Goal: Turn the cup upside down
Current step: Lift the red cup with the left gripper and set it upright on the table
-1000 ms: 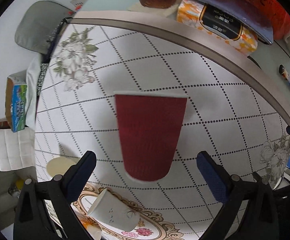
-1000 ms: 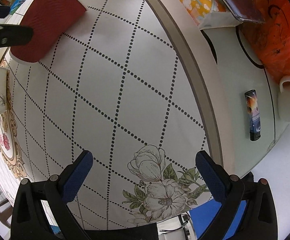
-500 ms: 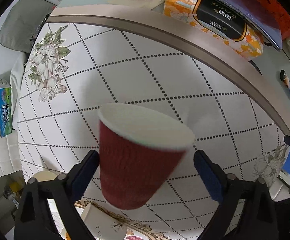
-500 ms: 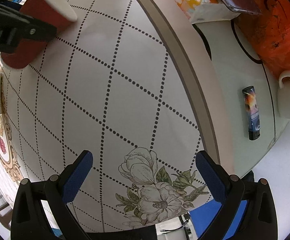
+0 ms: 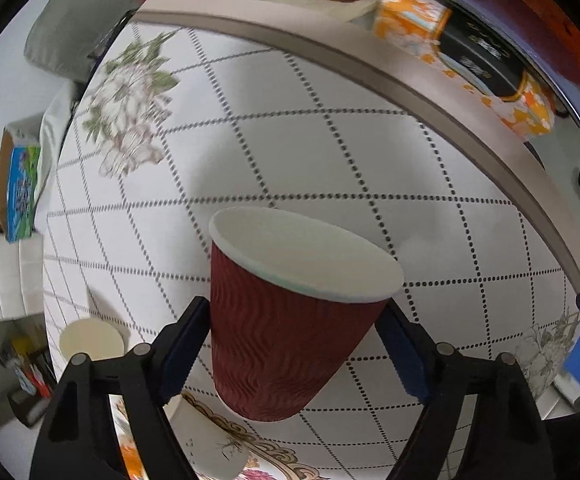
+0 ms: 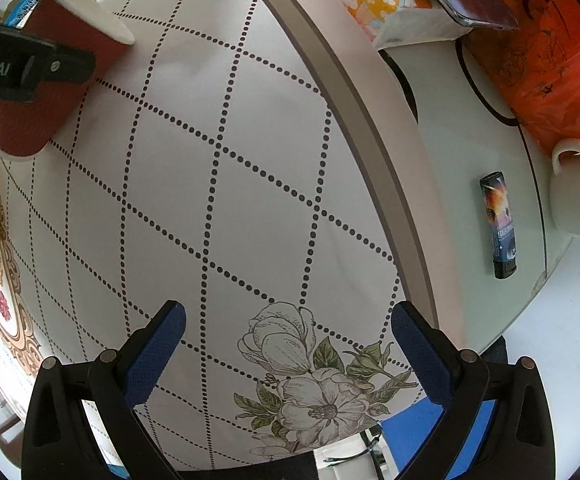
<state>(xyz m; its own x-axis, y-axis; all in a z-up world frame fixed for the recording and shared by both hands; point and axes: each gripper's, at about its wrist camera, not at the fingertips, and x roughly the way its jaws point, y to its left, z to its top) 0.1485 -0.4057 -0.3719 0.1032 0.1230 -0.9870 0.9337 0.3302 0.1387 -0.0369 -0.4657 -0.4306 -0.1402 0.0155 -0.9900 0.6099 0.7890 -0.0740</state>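
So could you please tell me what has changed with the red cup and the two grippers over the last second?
The left gripper moved in around the red cup; its fingers, wide apart earlier, now press both sides. The cup sits closer and lower in the left view, rim up, not yet flipped. The right gripper stayed open over the tablecloth, and the lighter kept its place.

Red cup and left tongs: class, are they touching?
Touching. In the left wrist view, both blue pads of the left tongs press against the ribbed sides of the red cup, with no gap visible on either side.
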